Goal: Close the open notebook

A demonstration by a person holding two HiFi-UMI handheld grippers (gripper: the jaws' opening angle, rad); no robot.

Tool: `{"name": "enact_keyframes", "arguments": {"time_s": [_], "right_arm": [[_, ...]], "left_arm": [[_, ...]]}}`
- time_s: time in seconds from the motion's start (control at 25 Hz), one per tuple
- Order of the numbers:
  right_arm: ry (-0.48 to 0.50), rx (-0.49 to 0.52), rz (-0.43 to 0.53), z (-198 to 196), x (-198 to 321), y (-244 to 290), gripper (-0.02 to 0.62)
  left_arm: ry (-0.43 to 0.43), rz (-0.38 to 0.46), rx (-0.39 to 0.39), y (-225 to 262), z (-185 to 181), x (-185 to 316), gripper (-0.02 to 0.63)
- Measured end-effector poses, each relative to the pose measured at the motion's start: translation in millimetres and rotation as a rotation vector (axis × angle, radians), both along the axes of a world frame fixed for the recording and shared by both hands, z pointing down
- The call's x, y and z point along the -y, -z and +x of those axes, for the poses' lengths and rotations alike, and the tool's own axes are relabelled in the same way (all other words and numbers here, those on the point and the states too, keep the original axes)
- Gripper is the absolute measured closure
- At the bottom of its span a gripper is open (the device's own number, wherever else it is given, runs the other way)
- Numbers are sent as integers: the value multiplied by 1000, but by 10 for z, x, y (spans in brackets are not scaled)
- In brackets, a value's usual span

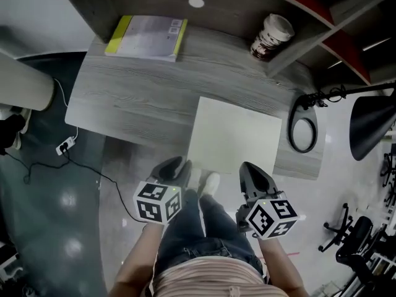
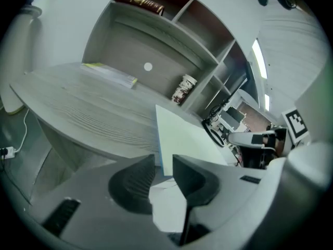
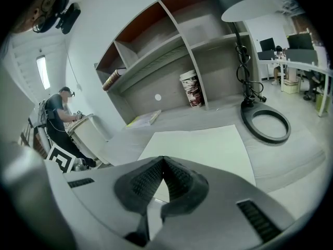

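Grey wood-grain table [image 1: 136, 104]: pale cream flat notebook [image 1: 238, 138] lies centre-right of the frame, by the near edge. Left hand-held gripper [image 1: 178, 167], lower centre: jaws slightly apart, empty. Right hand-held gripper [image 1: 252, 173]: jaws closed together, empty.

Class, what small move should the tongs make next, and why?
Probably ease the left tongs forward to the near edge of the notebook: their jaws stand apart, the right tongs are shut, and both hang short of the desk, holding nothing.
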State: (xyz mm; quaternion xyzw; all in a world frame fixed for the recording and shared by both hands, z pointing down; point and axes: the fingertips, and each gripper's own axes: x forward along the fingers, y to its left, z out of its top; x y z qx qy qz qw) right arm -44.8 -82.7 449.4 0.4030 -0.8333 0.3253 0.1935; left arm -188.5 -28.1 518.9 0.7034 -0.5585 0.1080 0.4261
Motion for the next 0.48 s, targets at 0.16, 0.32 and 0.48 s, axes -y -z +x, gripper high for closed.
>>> {"name": "enact_keyframes", "arguments": {"time_s": [0.16, 0.32, 0.48], "right_arm": [[-4, -5, -19, 43, -8, -60, 588], [-8, -6, -38, 57, -17, -99, 588], [-15, -7, -42, 71, -2, -101, 588]], "left_arm": [[2, -38, -39, -91, 2, -23, 518], [-1, -70, -87, -148, 7, -14, 520], [-19, -108, -145, -206, 54, 15, 520]]}}
